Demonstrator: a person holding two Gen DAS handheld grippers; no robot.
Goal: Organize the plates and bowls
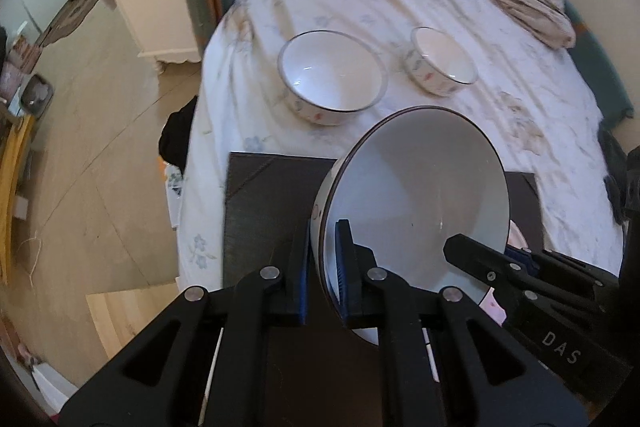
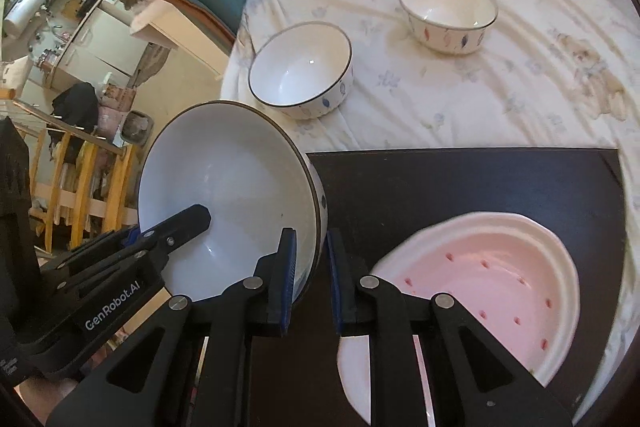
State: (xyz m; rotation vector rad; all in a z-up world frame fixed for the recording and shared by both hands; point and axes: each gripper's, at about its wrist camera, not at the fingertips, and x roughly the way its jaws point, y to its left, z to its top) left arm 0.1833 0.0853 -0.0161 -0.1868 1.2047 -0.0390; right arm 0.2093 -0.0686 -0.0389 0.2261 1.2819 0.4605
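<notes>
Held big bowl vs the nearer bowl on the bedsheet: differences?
The held big bowl is tilted, its rim pinched on opposite sides by the left tongs and right tongs; the nearer bowl sits upright on the bedsheet, untouched. The held big bowl looks wider and shallower, the nearer bowl smaller and deeper. The held big bowl hangs by the dark mat; the nearer bowl stands beyond it. Shared: white inside, dark rim, empty.
</notes>
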